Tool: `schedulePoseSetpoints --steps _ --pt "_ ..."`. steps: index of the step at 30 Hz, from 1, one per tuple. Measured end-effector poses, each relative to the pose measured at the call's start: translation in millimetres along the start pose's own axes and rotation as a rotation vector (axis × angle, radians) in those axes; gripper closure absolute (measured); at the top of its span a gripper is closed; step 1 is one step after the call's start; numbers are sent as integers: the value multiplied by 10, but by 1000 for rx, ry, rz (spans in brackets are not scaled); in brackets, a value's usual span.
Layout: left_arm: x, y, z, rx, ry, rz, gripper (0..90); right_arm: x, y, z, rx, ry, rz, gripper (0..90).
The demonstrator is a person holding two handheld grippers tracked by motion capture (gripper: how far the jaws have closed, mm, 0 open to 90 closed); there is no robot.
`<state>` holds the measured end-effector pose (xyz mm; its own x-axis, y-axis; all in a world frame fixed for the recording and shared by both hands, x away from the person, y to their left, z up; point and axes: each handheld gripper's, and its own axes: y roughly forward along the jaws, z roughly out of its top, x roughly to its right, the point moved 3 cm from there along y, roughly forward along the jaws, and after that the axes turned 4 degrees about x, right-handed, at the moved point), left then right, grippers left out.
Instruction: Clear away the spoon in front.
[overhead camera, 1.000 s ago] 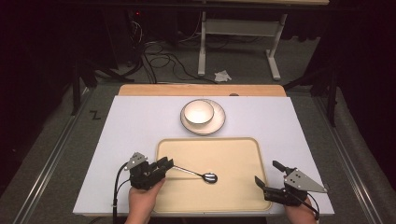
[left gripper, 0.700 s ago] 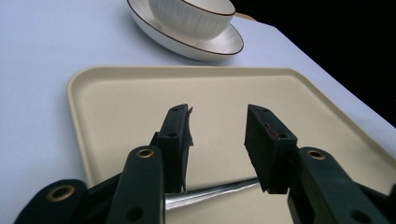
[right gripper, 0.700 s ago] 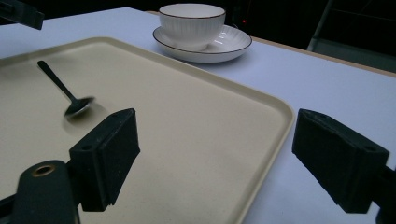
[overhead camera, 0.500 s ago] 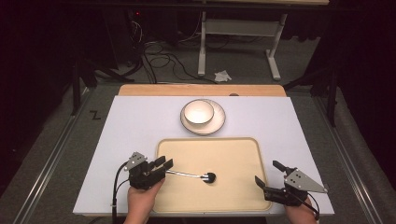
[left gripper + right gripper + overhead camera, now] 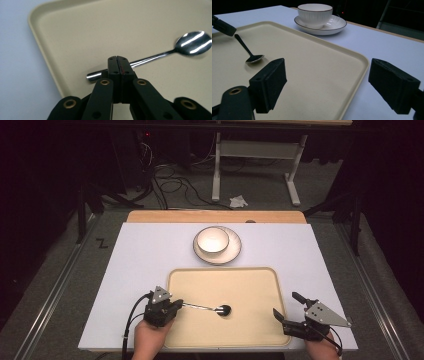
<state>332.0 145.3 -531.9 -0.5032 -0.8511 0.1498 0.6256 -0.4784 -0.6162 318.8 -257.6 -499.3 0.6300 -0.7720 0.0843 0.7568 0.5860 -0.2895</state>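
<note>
1. White counter (image 5: 145,250) fills the middle of a dark room, and on its near edge the left gripper (image 5: 117,58) has just been closing its fingers, which now meet flush with no gap along the seam.
2. Nothing shows between those fingers. The spoon (image 5: 160,53) runs crosswise just behind their tips, with the end of its handle poking out on one side. Whether the tips press on the handle cannot be told.
3. The spoon's bowl lies on the beige tray (image 5: 240,290), near the tray's middle, and its handle points toward the left gripper.
4. The right gripper (image 5: 286,304) has its fingers spread wide, holding nothing. They straddle the tray's right rim, one over the tray and one over the counter.
5. Beyond the tray's far edge stands a white cup (image 5: 212,240) upright on its saucer (image 5: 234,251), well apart from both grippers.
</note>
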Motion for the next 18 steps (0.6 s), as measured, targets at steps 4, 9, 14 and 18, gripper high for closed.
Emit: schedulePoseSetpoints --steps 4,9,14,18 --pt "-44 28 40 6 37 57 900 5 -5 0 0 -1 0 157" --pt "-151 128 71 -16 35 74 900 -1 6 -10 -9 4 -2 157" --pt "-87 161 81 -49 91 98 900 -2 11 -11 -10 -1 0 157" --pt "31 88 34 -87 116 56 900 -2 9 -7 -8 1 1 157"
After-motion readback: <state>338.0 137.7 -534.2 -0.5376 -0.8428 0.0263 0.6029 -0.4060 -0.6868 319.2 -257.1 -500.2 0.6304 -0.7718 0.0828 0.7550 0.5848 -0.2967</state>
